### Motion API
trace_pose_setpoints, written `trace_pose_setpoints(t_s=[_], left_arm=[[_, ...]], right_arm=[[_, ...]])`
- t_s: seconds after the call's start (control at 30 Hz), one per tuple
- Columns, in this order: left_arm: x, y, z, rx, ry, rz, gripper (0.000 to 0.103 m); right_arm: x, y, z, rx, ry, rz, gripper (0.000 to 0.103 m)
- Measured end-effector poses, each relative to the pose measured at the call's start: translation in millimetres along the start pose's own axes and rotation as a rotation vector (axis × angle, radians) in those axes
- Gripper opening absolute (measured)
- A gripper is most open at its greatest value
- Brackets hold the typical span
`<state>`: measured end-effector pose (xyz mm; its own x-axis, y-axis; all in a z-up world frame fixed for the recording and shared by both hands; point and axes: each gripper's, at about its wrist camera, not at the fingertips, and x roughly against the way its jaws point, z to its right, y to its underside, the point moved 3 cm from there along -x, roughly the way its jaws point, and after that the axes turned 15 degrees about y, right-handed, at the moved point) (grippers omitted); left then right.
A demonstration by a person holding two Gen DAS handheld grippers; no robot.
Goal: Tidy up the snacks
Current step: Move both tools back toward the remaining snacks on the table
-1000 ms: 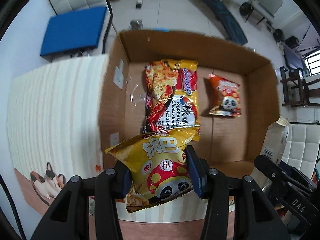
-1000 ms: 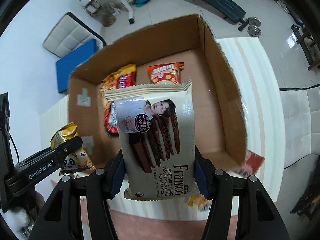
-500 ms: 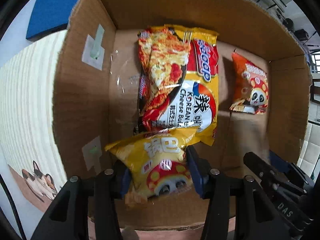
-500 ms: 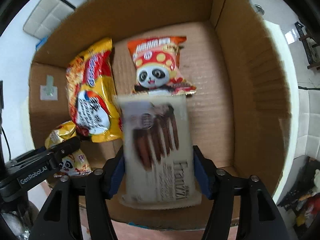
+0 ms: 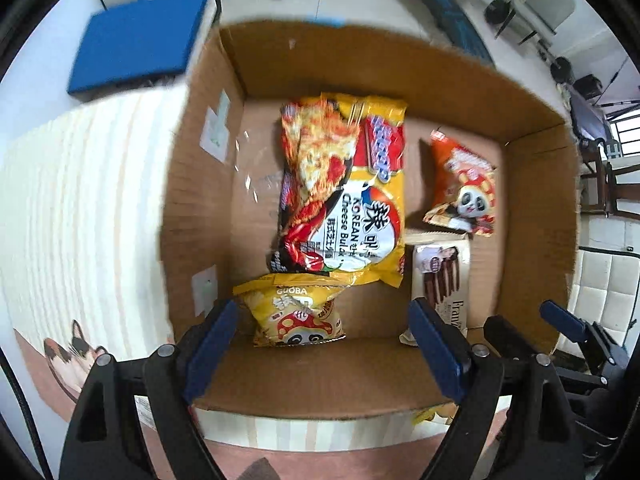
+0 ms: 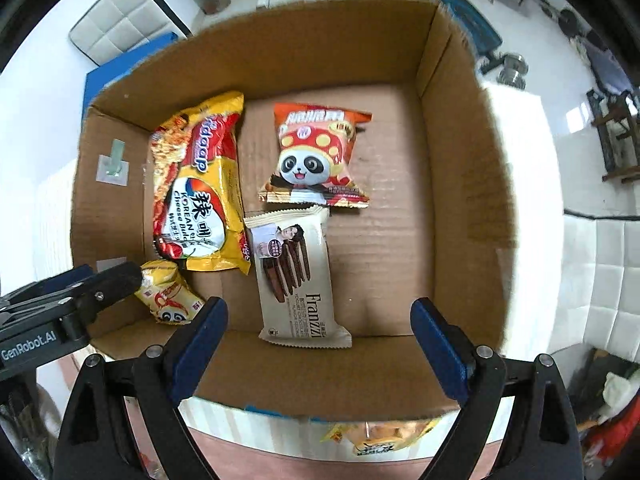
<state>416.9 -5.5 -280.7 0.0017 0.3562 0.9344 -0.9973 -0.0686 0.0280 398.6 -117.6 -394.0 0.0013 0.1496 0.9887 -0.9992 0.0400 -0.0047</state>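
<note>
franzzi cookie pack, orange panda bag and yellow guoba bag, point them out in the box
Franzzi cookie pack point(image 6: 298, 276), right wrist view, on the printed chocolate sticks.
Orange panda bag point(image 6: 316, 160), right wrist view, on the panda's face.
Yellow Guoba bag point(image 5: 296, 312), left wrist view, on the front below the name.

Both views are bright with even daylight. A window point(image 5: 624, 136) glows at the left wrist view's right edge. Fisheye bends straight lines and blackens the corners. The cardboard box point(image 5: 532, 184) rim is smeared by blur; the striped bench point(image 6: 516, 128) glares white.
</note>
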Motion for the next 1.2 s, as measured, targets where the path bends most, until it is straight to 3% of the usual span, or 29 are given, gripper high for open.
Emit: trace_pose_setpoints(t_s=[0.33, 0.6, 0.87, 1.1, 1.2], left_arm=[[46.2, 30.6, 16.5, -0.071, -0.074, 0.227, 0.087], [79.6, 67.4, 24.6, -0.125, -0.073, 0.331, 0.087], [77.2, 118.3, 12.5, -0.142, -0.037, 0.311, 0.087], [38.2, 150.5, -16.1, -0.087, -0.038, 0.242, 0.087], [20.2, 160.4, -30.8, -0.047, -0.033, 0.206, 0.087]], right_arm=[[47.4, 28.9, 10.0, 0.013, 0.014, 0.164, 0.095], [82.7, 71.1, 8.7, -0.007, -0.008, 0.219, 0.095], [68.0, 121.3, 24.0, -0.113, -0.005, 0.143, 0.096], [-11.0, 152.5, 67.0, -0.317, -0.071, -0.055, 0.096], [-30.6, 155.6, 67.7, -0.246, 0.004, -0.049, 0.096]])
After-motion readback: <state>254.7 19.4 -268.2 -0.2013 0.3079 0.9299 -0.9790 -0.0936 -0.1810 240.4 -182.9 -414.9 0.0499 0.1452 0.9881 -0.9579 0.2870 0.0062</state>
